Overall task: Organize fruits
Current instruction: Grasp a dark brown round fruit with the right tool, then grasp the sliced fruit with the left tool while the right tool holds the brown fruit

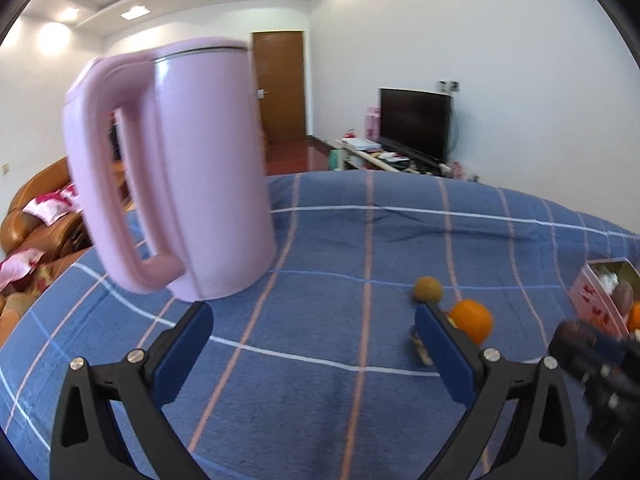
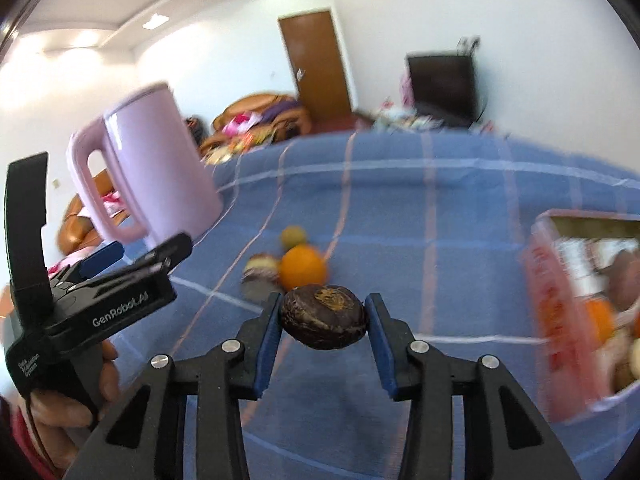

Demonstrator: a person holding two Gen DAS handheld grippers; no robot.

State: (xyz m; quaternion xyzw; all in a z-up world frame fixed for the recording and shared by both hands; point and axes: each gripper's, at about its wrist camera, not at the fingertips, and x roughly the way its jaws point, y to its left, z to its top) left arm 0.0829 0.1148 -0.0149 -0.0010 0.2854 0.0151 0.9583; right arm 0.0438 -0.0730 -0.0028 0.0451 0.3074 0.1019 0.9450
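My right gripper (image 2: 323,310) is shut on a dark brown round fruit (image 2: 323,322) and holds it above the blue plaid cloth (image 2: 400,220). An orange (image 2: 302,267), a small green-brown fruit (image 2: 293,235) and a pale brown fruit (image 2: 261,269) lie on the cloth just beyond it. A pink box (image 2: 548,320) with several fruits inside stands at the right. My left gripper (image 1: 314,318) is open and empty over the cloth; the orange (image 1: 472,320) and green-brown fruit (image 1: 428,289) lie by its right finger. The left gripper also shows at the left of the right wrist view (image 2: 120,276).
A tall pink kettle (image 1: 180,168) stands on the cloth at the left, close ahead of my left gripper. The pink box (image 1: 600,300) is at the far right of the left wrist view. A sofa, door and TV stand beyond the table.
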